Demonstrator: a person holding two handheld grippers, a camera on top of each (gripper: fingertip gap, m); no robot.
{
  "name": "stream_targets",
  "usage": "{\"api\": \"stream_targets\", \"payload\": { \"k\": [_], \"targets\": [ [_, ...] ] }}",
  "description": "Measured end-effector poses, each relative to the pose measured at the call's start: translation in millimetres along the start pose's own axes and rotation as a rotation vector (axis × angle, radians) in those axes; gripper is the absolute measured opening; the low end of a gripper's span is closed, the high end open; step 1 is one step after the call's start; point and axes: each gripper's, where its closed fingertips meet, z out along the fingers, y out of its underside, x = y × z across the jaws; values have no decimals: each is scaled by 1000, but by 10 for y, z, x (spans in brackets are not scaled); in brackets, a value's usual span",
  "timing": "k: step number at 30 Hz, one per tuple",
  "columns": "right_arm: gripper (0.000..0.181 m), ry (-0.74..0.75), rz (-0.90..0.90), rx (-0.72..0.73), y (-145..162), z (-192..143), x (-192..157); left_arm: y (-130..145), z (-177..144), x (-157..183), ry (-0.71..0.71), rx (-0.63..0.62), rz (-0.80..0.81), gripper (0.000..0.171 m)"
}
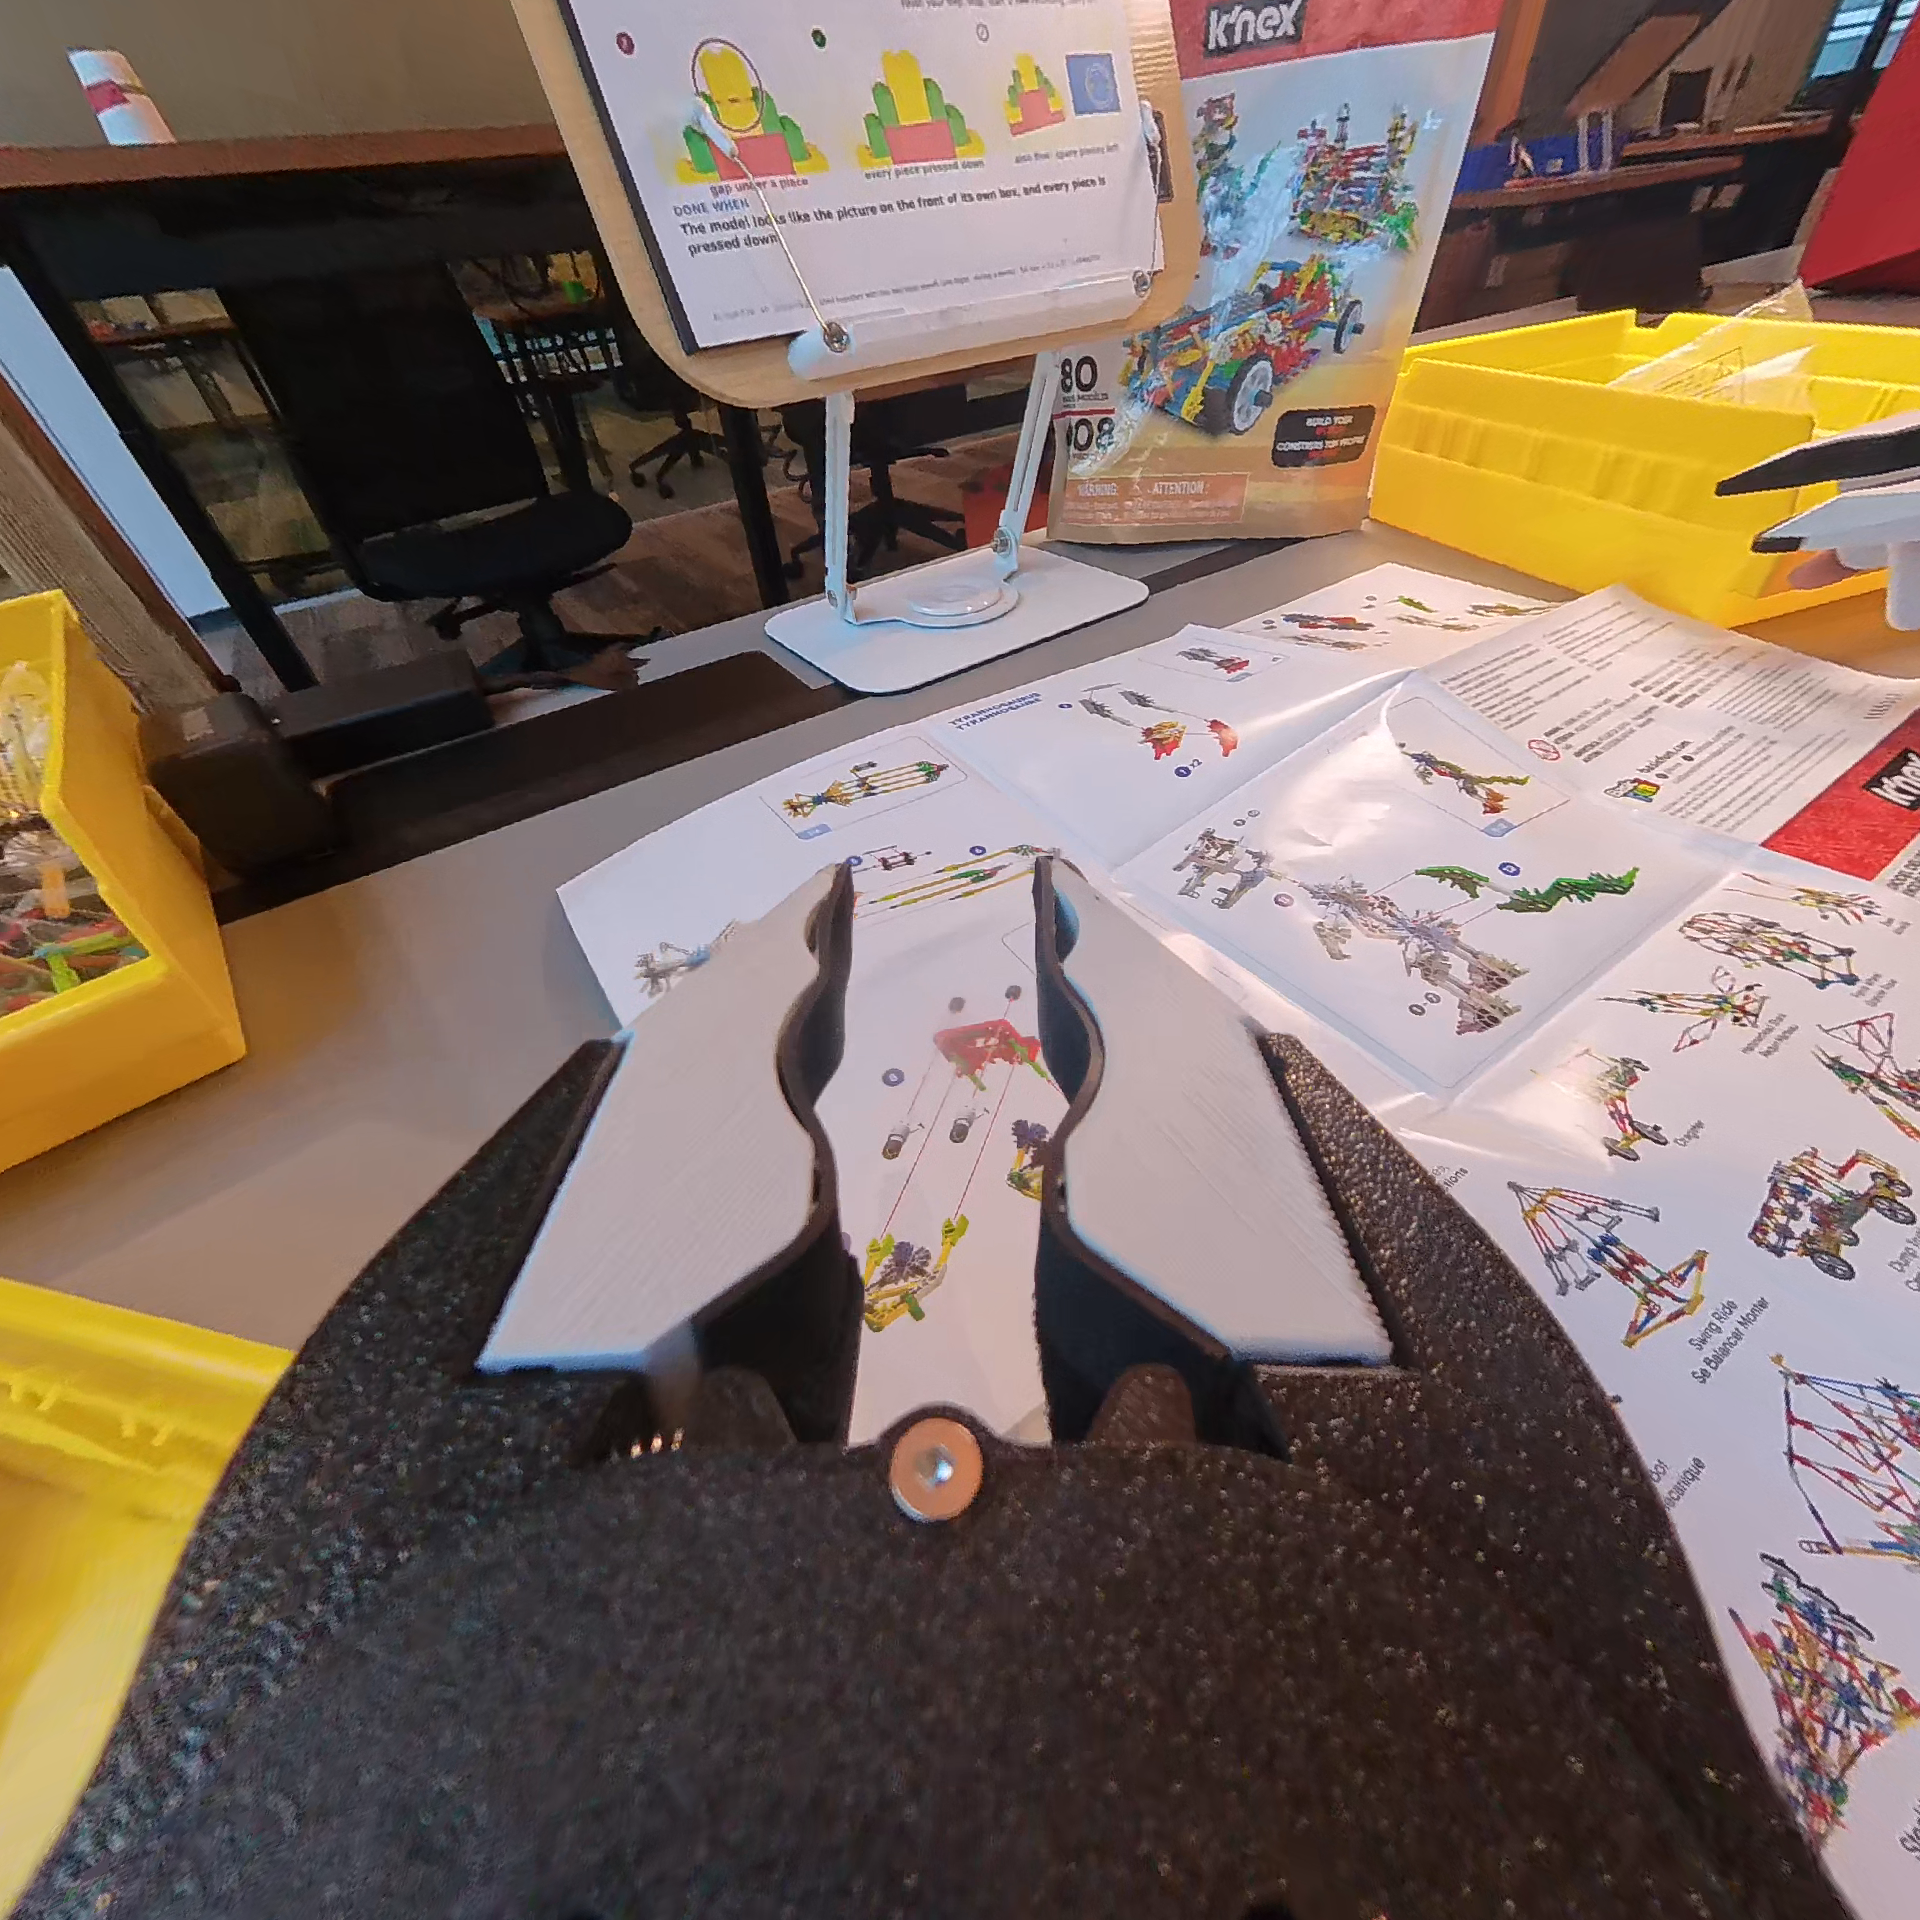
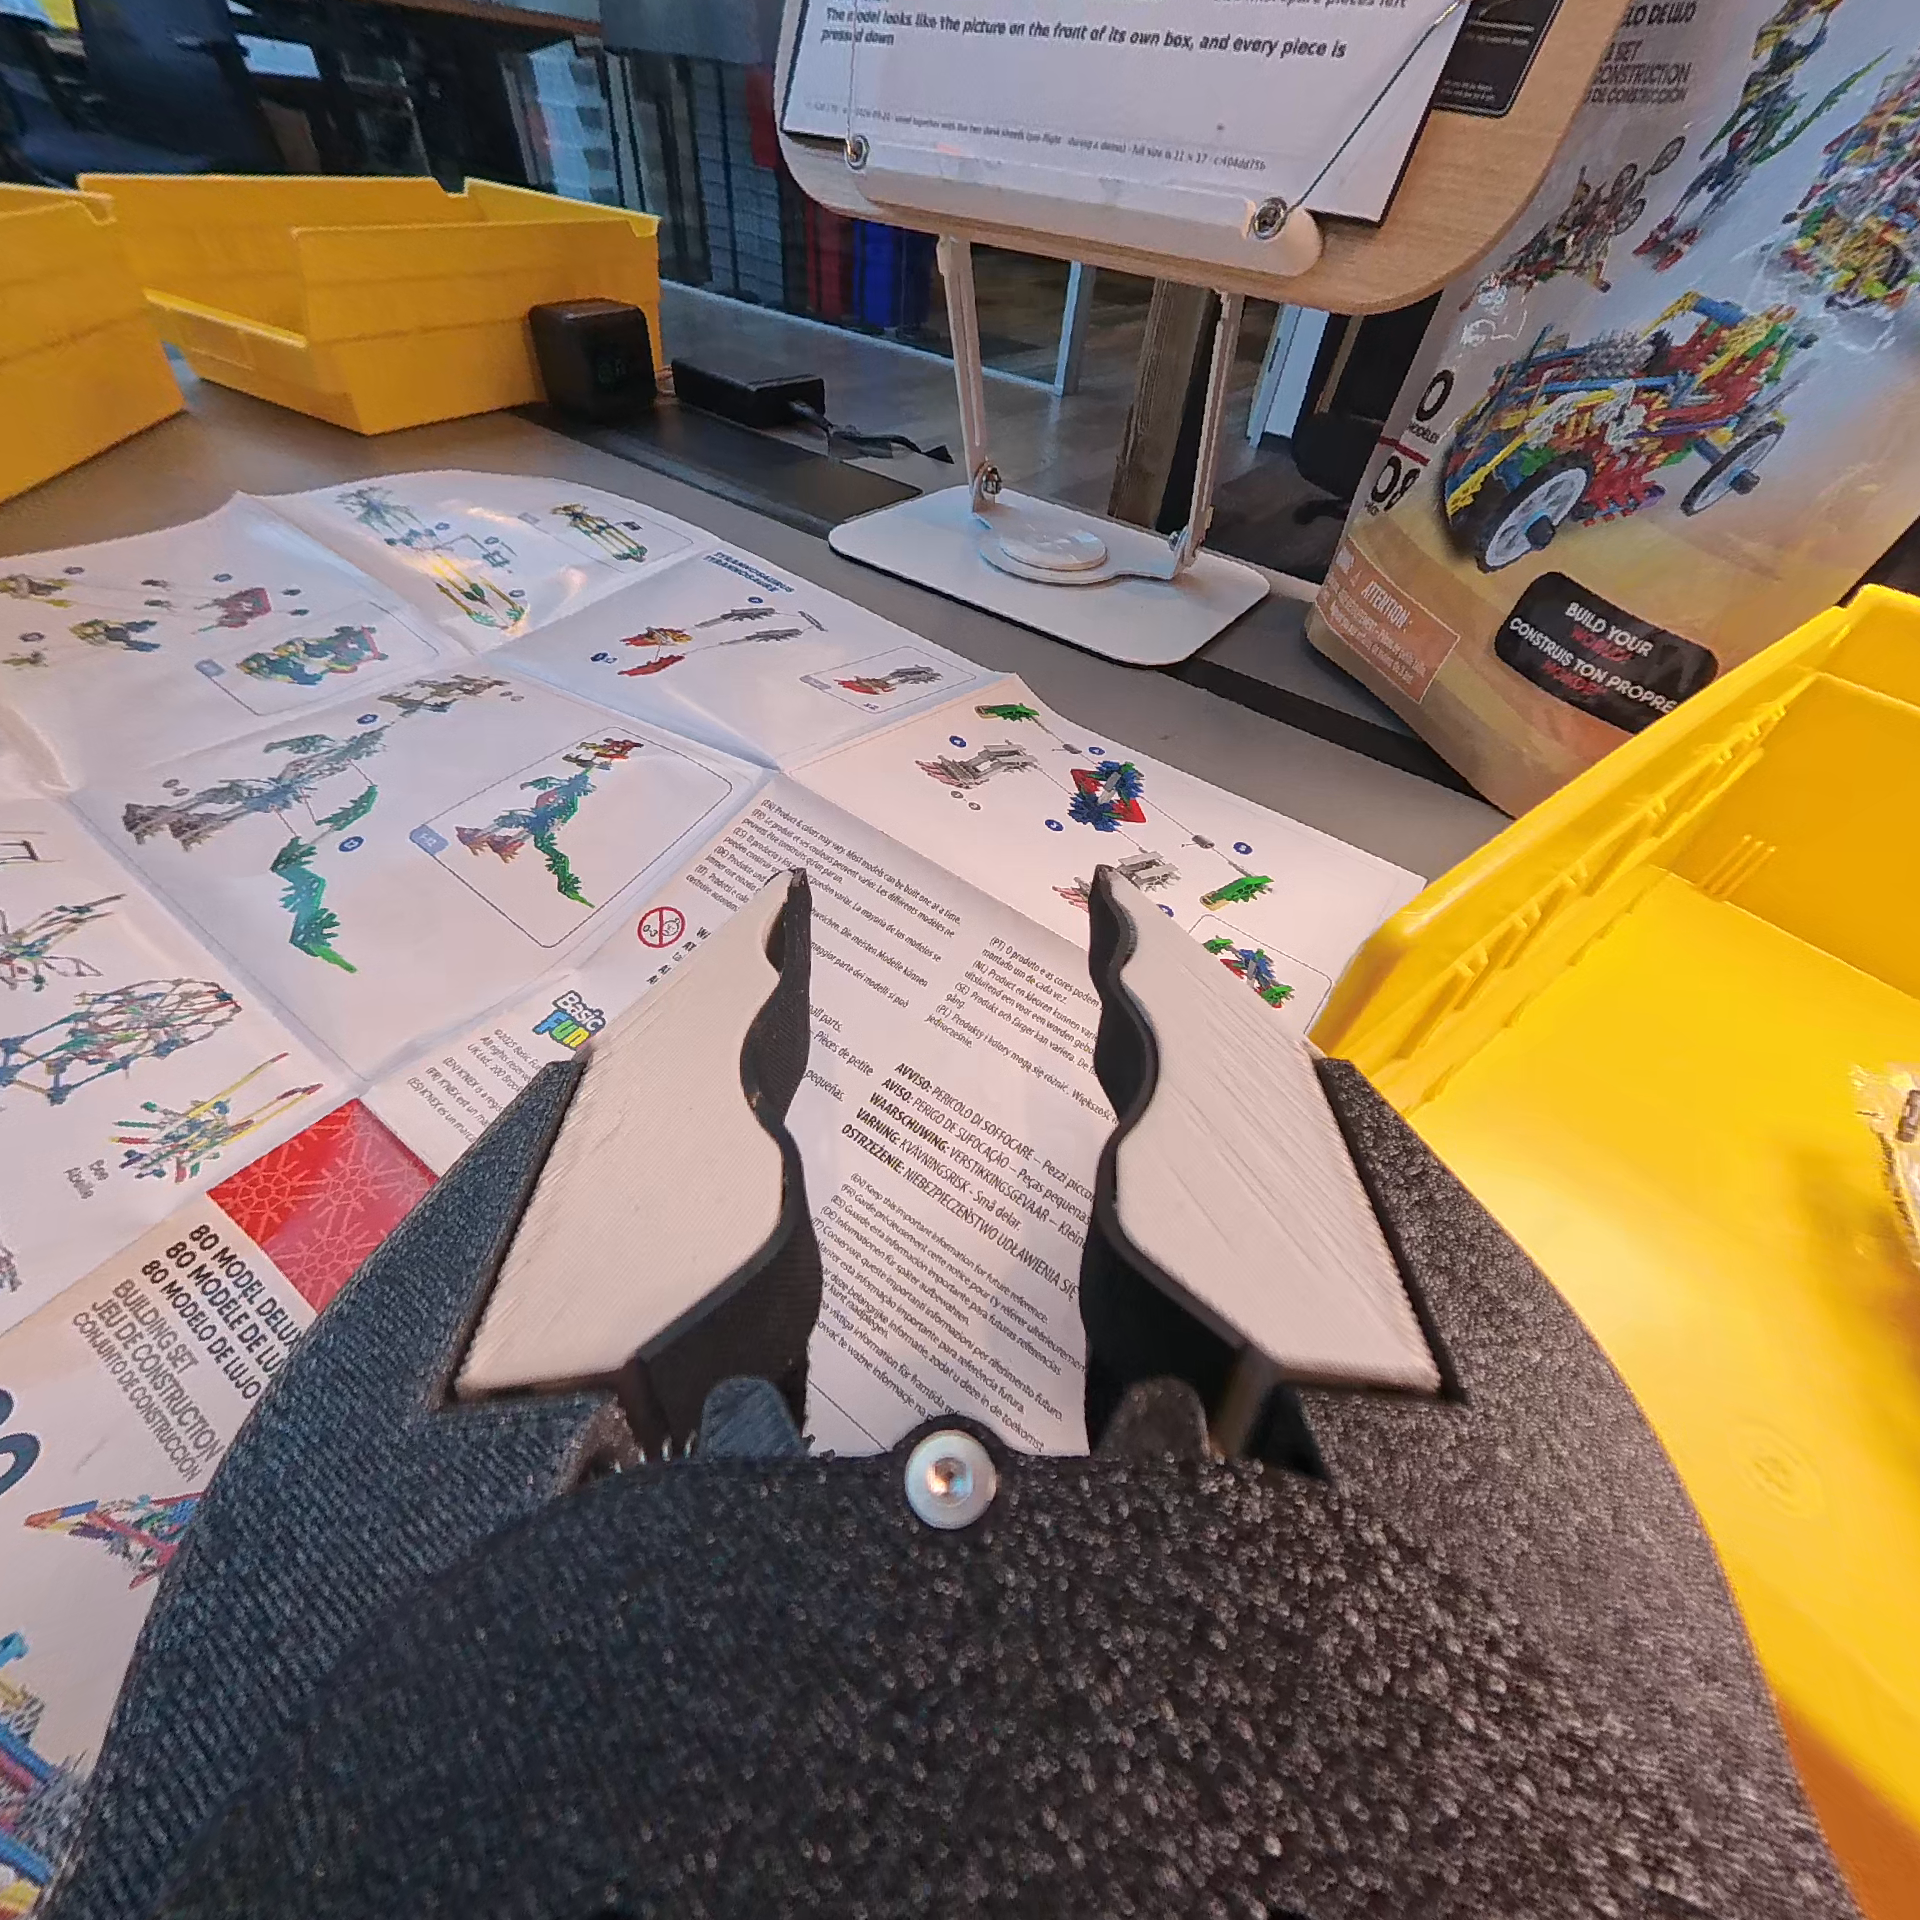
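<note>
A large unfolded instruction sheet (image 1: 1455,987) with coloured model drawings lies flat on the grey table; it also shows in the right wrist view (image 2: 416,831). My left gripper (image 1: 943,883) hovers over the sheet's left part, open and empty. My right gripper (image 2: 948,894) hovers over the sheet's right part beside a yellow bin (image 2: 1662,1091), open and empty. The right gripper's fingertips (image 1: 1808,499) show at the right edge of the left wrist view.
A white stand (image 1: 956,613) holds a printed page on a wooden board (image 1: 883,177) at the table's back. A construction-set box (image 1: 1278,312) stands next to it. Yellow bins sit at left (image 1: 114,1018), right (image 1: 1610,468) and far left (image 2: 395,291). A small plastic bag (image 2: 1896,1143) lies in the right bin. The grippers' ends are close to 40 cm from one another.
</note>
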Motion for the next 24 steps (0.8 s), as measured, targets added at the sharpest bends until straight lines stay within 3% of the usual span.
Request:
{"api": "stream_targets", "payload": {
  "k": [14, 24],
  "targets": [
    [54, -10, -12, -12, 16, 14, -27, 203, 65, 52, 45, -115, -52, 35],
    [60, -33, -47, -55, 71, 35, -96, 448, 151, 186, 115, -243, -78, 56]
  ]
}}
